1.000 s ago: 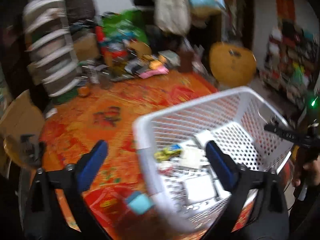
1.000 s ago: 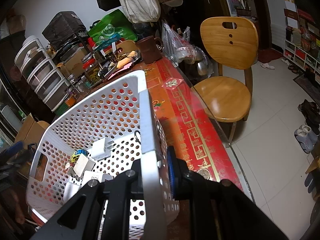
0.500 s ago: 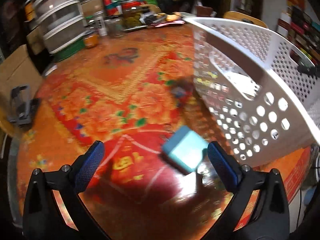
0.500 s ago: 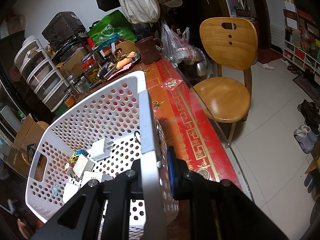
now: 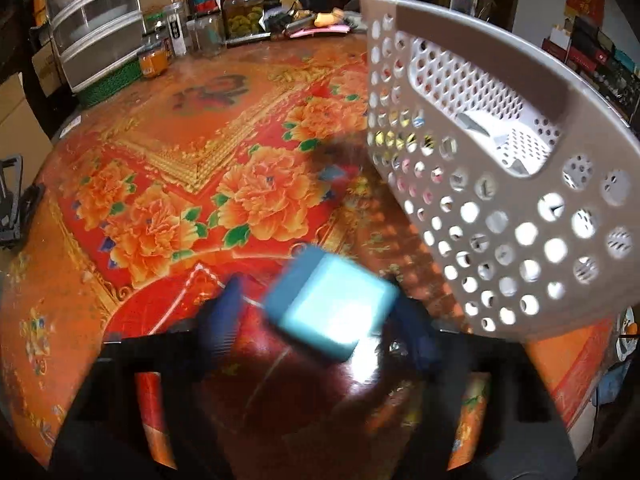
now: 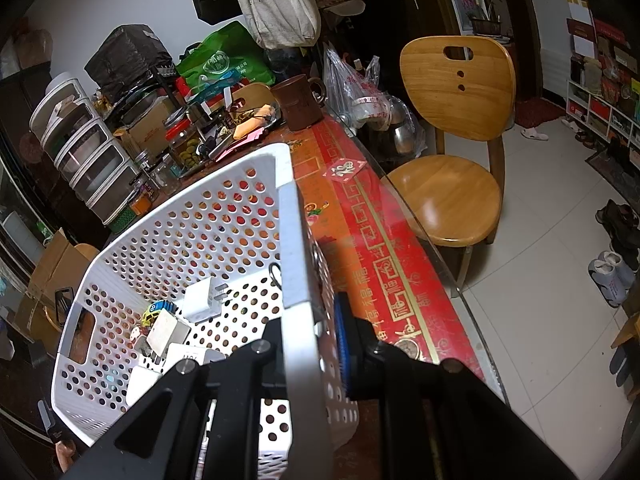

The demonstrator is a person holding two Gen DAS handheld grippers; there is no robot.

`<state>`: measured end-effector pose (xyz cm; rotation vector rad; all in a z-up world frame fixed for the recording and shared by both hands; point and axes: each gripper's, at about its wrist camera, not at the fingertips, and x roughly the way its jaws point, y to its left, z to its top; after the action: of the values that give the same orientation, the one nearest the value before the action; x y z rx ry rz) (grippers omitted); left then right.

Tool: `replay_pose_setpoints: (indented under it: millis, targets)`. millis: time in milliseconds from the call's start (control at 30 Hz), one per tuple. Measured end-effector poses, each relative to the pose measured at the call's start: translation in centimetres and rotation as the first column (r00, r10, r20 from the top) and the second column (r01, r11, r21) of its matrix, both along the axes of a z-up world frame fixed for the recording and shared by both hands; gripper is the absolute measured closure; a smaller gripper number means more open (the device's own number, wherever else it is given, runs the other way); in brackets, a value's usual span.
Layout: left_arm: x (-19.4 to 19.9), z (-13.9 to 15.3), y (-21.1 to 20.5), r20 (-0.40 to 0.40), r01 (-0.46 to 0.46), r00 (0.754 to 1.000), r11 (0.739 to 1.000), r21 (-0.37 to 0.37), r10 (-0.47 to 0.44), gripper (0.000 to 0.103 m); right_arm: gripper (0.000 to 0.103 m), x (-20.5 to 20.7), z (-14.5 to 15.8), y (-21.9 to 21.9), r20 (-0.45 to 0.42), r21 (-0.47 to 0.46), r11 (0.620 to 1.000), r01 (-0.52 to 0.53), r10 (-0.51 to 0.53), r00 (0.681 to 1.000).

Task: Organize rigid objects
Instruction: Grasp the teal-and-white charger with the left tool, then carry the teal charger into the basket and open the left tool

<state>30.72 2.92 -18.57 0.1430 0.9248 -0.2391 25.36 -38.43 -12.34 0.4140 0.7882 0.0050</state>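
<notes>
Moved: left tongs [image 5: 320,320] had dropped from above the basket [image 5: 500,216] to the bench [image 5: 168,168], jaws closing round the teal block [image 5: 332,304], contact blurred.
Handling: looked stiff, light, smooth; best taken across flat sides.
Right tongs [image 6: 316,336]: clamped on basket rim.

Table [image 5: 168,128] is wearing a glossy red and orange flower-print cover. A teal box [image 5: 332,304] is sitting on the near part, blurry. White perforated basket [image 5: 500,208] is taking up the right side. Along the far edge, a clear plastic drawer unit [image 5: 96,20], glass jars [image 5: 240,12], a brown mug [image 6: 298,102] and other clutter are crowding together.
</notes>
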Motion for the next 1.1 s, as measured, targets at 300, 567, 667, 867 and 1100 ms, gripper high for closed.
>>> replay_pose_setpoints:
  millis: [300, 567, 667, 867, 1100]
  targets:
    - [-1.8, 1.8, 2.0, 0.115, -0.116, 0.988, 0.990, 0.081, 0.106, 0.040, 0.089, 0.0, 0.0, 0.0, -0.003, -0.004, 1.000, 0.002, -0.002, 1.000]
    - [-2.1, 5.1, 6.1, 0.164, -0.241, 0.960, 0.967, 0.083, 0.226, 0.040, 0.089, 0.0, 0.0, 0.0, 0.000, -0.005, 1.000, 0.004, -0.004, 1.000]
    - [-1.9, 7.2, 7.0, 0.190, -0.260, 0.952, 0.962, 0.080, 0.242, 0.040, 0.089, 0.0, 0.0, -0.1, 0.000, -0.002, 1.000, 0.002, -0.002, 1.000]
    - [-0.4, 13.4, 9.4, 0.236, -0.357, 0.910, 0.934, 0.031, 0.340, 0.040, 0.089, 0.0, 0.0, -0.1, -0.001, -0.001, 1.000, -0.002, 0.002, 1.000]
    - [1.2, 18.6, 5.2, 0.232, -0.265, 0.938, 0.964, -0.001, 0.258, 0.040, 0.089, 0.1, -0.1, -0.1, 0.002, 0.006, 1.000, -0.006, 0.006, 1.000]
